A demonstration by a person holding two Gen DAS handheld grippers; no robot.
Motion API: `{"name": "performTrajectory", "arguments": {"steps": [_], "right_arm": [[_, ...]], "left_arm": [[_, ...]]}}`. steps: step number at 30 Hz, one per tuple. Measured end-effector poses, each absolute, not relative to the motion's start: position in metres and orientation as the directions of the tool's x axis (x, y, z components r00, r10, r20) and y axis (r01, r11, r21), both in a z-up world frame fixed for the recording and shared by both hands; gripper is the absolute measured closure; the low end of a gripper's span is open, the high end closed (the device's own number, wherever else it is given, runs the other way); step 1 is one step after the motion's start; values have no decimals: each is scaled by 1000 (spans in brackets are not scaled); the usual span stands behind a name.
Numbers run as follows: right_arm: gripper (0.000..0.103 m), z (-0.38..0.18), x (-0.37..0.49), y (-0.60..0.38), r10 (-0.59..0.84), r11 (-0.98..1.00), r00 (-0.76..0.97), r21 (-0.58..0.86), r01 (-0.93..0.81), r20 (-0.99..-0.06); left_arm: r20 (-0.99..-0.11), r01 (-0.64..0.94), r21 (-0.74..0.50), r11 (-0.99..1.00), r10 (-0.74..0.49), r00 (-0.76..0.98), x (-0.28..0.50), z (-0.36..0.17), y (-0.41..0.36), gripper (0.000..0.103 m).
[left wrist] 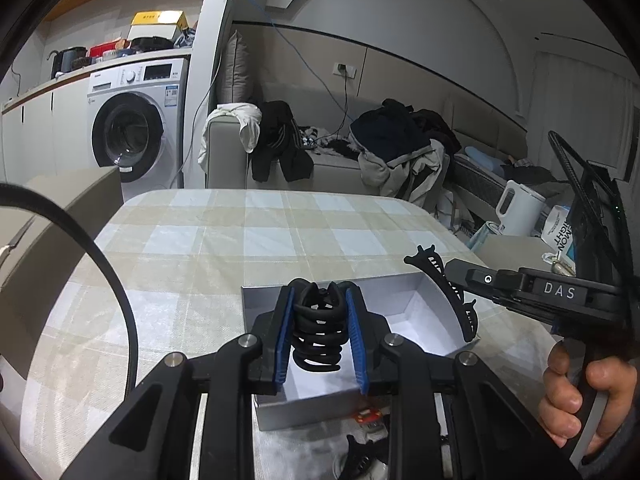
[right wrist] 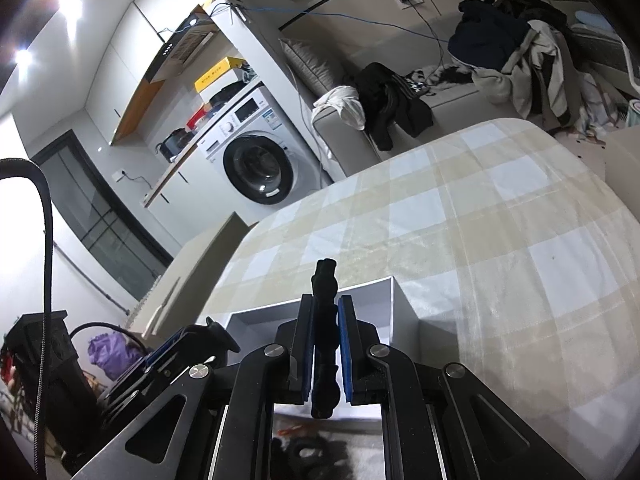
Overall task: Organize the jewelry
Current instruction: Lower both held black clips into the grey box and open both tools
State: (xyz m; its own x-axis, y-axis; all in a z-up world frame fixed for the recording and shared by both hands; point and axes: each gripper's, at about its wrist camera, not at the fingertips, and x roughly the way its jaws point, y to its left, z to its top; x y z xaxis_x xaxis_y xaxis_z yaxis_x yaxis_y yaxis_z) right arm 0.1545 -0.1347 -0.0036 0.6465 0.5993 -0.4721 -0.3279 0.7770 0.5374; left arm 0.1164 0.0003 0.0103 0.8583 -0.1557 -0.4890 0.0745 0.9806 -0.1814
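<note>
Checked cloth covers the bench (left wrist: 248, 232), with a white box (left wrist: 430, 308) near us. Left gripper (left wrist: 320, 320) squeezes a black claw hair clip (left wrist: 318, 332) over the box. Right gripper (right wrist: 325, 344) pinches a flat black hair clip (right wrist: 325, 300) by its middle, at the box's right side. Both clips look light, hard and springy; grab the middle, not the thin teeth.

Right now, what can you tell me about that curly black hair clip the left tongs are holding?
The black claw hair clip looks like matte plastic, made of curved, looping prongs stacked like a coil, with two little horns at its far end. It is whole and lies lengthways between the blue pads of the left tongs, which are shut on both its sides. It hangs above the open white box, not touching it.
</note>
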Motion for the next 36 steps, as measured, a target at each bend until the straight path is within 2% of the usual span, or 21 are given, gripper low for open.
{"name": "performTrajectory", "arguments": {"steps": [13, 15, 21, 22, 24, 25, 26, 27, 29, 30, 31, 32, 33, 34, 35, 36], "right_arm": [[93, -20, 161, -127, 573, 808, 628, 491, -325, -526], [96, -21, 160, -126, 576, 807, 621, 491, -329, -531], [93, -23, 157, -123, 589, 800, 597, 497, -337, -544], [93, -22, 156, -124, 587, 801, 598, 496, -335, -545], [92, -18, 152, -127, 588, 801, 606, 490, -344, -536], [89, -16, 150, -127, 585, 804, 608, 483, -347, -537], [83, -14, 148, -128, 578, 810, 612, 472, -348, -540], [79, -11, 145, -130, 568, 818, 615, 459, -348, -547], [61, -9, 139, -132, 547, 834, 617, 429, -347, -565], [55, -7, 133, -135, 537, 842, 620, 415, -346, -572], [41, -7, 129, -137, 527, 848, 624, 403, -344, -577], [26, -7, 122, -140, 514, 857, 626, 388, -339, -587], [19, -8, 116, -143, 504, 863, 626, 377, -337, -595], [6, -9, 111, -146, 500, 866, 624, 370, -337, -601], [0, -12, 104, -149, 490, 871, 624, 360, -333, -608], [0, -14, 98, -151, 477, 879, 631, 348, -327, -612]], "left_arm": [[-527, 81, -177, 981, -164, 834, 123, 4, -5, 83], [-530, 83, -179, 980, -167, 832, 124, 4, -5, 83], [-544, 71, -186, 980, -163, 823, 125, 3, -3, 83], [-545, 68, -188, 980, -161, 823, 125, 4, -2, 80], [-546, 63, -187, 980, -157, 823, 123, 5, -2, 64], [-545, 61, -191, 980, -158, 823, 121, 6, -2, 50], [-544, 60, -197, 979, -160, 824, 120, 7, -1, 42], [-537, 66, -209, 976, -171, 826, 116, 9, 0, 41], [-538, 71, -205, 976, -173, 825, 112, 11, -1, 34], [-544, 64, -189, 980, -159, 824, 109, 12, -1, 23], [-544, 55, -173, 983, -142, 827, 105, 13, -2, 19], [-538, 49, -159, 986, -128, 833, 100, 13, -1, 18], [-535, 48, -144, 989, -118, 837, 91, 14, -1, 17], [-538, 50, -138, 989, -117, 835, 86, 13, 0, 11], [-542, 52, -137, 989, -119, 832, 83, 12, 1, 1], [-545, 53, -138, 989, -120, 830, 74, 11, 2, 1]]}}
